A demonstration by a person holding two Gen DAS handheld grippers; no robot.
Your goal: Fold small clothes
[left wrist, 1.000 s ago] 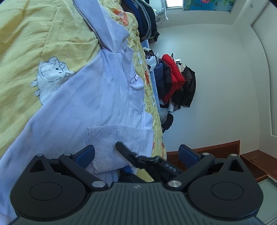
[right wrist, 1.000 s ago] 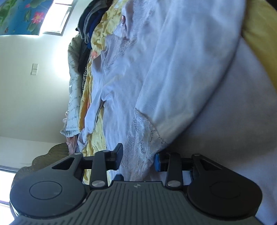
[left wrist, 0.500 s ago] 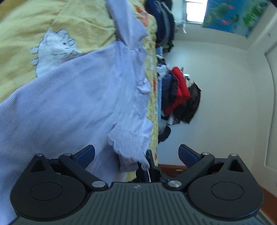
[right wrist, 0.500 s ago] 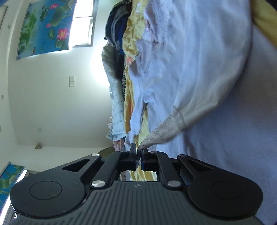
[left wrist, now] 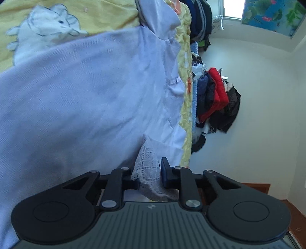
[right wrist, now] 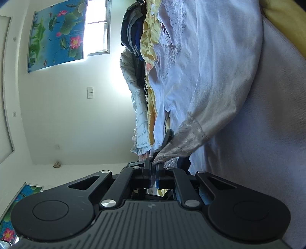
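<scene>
A pale lilac garment [left wrist: 86, 95] lies spread on a yellow bedsheet [left wrist: 99, 13] with a white rabbit print. Its white lace sleeve cuff [left wrist: 147, 160] stands between the jaws of my left gripper [left wrist: 148, 169], which are closing, and both pads press on the lace. In the right wrist view the same garment [right wrist: 220, 67] fills the right side. My right gripper [right wrist: 153, 169] is shut on the other sleeve cuff [right wrist: 181, 141], a thin greyish edge pinched between the pads and lifted off the cloth.
Piles of clothes, with a red jacket [left wrist: 218, 90] and dark garments [left wrist: 198, 17], lie along the bed's far edge. A lotus painting [right wrist: 57, 34] hangs beside a bright window [right wrist: 97, 24]. Brown wooden trim [left wrist: 258, 185] runs along the base of the white wall.
The left jaws went from wide open to closed on the lace cuff, and the hand moved in over the garment. The right gripper stayed shut on its cuff while rolling and drawing it up.
</scene>
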